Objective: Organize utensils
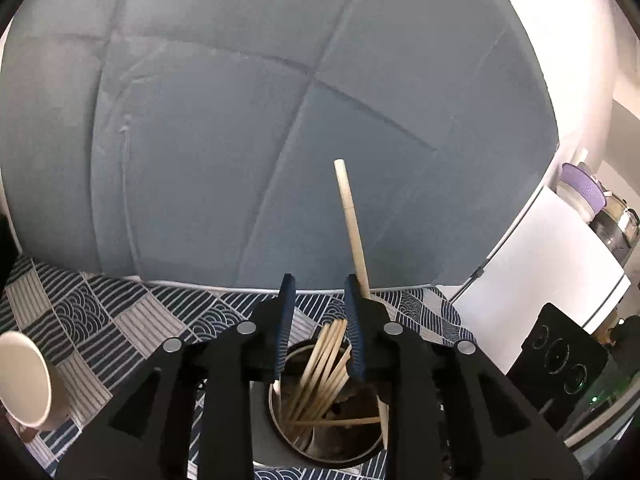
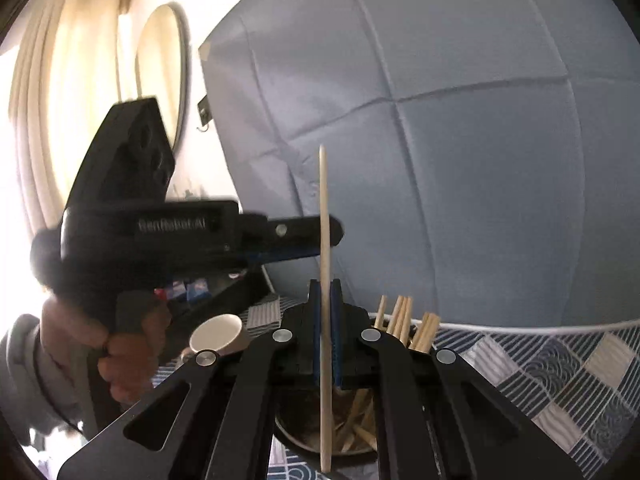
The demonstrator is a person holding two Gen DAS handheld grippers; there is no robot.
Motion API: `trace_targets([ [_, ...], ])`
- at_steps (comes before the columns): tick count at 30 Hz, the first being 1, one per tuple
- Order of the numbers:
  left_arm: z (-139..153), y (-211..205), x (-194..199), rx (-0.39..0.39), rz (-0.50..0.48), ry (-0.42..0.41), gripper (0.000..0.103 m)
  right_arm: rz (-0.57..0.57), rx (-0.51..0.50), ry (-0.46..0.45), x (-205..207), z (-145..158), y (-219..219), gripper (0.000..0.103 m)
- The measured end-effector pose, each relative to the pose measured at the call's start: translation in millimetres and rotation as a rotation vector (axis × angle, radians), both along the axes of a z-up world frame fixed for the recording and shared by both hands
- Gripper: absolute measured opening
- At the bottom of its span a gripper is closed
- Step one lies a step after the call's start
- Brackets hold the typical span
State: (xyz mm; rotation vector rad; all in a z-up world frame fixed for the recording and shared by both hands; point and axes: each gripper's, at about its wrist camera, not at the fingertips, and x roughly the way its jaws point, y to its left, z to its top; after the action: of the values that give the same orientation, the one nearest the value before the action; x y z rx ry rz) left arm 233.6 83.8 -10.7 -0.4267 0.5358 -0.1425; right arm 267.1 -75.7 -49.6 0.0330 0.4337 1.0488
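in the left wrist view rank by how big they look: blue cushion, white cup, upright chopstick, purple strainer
1. blue cushion
2. white cup, though nearness inflates it
3. upright chopstick, long but thin
4. purple strainer

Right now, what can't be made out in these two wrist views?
- Holder base: left view, cut off by the frame's bottom edge and left gripper body.
- Lower chopsticks: right view, behind right gripper, shut on single chopstick.
- Cup: left view, clipped at the frame's left edge.
- Hand: right view, blurred.
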Motion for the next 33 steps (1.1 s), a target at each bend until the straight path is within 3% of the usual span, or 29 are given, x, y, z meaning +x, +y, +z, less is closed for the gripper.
trace_targets([
  [5,1.3,-7.5,0.5,0.019,-0.042,-0.007,0.026,0.017,-0.118,-0.073,0.6,-0.6,15.5,0.005],
  [7,-1.8,-12.5,0.6,0.051,-0.048,0.010,0.032,0.014,-0.118,-0.060,0.2,-3.6,13.6,0.006],
  [10,-9.8,-15.2,-1.2,0.060,-0.058,0.034,0.032,-0.013,-0.133,-0.025,1.4,-8.3,8.7,0.010],
  [11,-11.8,-13.8,-2.4,0.061,-0.051,0.042,0.032,-0.019,-0.134,-0.018,1.3,-8.6,7.1,0.015],
  [12,-12.7,-11.0,-4.1,0.056,-0.040,0.044,0.032,-0.035,-0.138,-0.018,0.1,-7.8,4.0,0.035],
  [13,-13.3,-8.0,-6.0,0.048,-0.031,0.045,0.032,-0.050,-0.139,-0.026,-2.2,-5.9,0.4,0.046],
  [17,-13.9,4.9,-12.5,0.025,0.015,0.058,0.033,-0.047,-0.166,-0.075,-11.3,5.7,-7.1,0.048],
  [18,-13.2,7.3,-15.9,0.033,0.030,0.060,0.036,-0.051,-0.175,-0.088,-12.5,8.6,-8.6,0.048],
  [21,-10.9,8.8,-26.6,0.073,0.089,0.075,0.067,-0.080,-0.194,-0.096,-15.2,17.1,-16.6,0.065],
  [23,-9.4,10.0,-35.3,0.097,0.110,0.074,0.071,-0.105,-0.202,-0.091,-17.7,23.5,-24.5,0.075],
  [25,-9.1,10.1,-41.4,0.108,0.130,0.104,0.084,-0.132,-0.228,-0.067,-16.0,26.5,-28.3,0.086],
  [27,-7.0,11.1,-51.2,0.092,0.153,0.121,0.085,-0.171,-0.272,-0.021,-14.6,30.9,-31.1,0.087],
  [30,-2.7,11.4,-65.7,0.071,0.185,0.140,0.097,-0.244,-0.345,0.073,-14.1,39.1,-37.7,0.090],
  [33,3.6,6.0,-84.3,0.094,0.218,0.153,0.097,-0.281,-0.381,0.133,-21.0,47.1,-45.2,0.094],
])
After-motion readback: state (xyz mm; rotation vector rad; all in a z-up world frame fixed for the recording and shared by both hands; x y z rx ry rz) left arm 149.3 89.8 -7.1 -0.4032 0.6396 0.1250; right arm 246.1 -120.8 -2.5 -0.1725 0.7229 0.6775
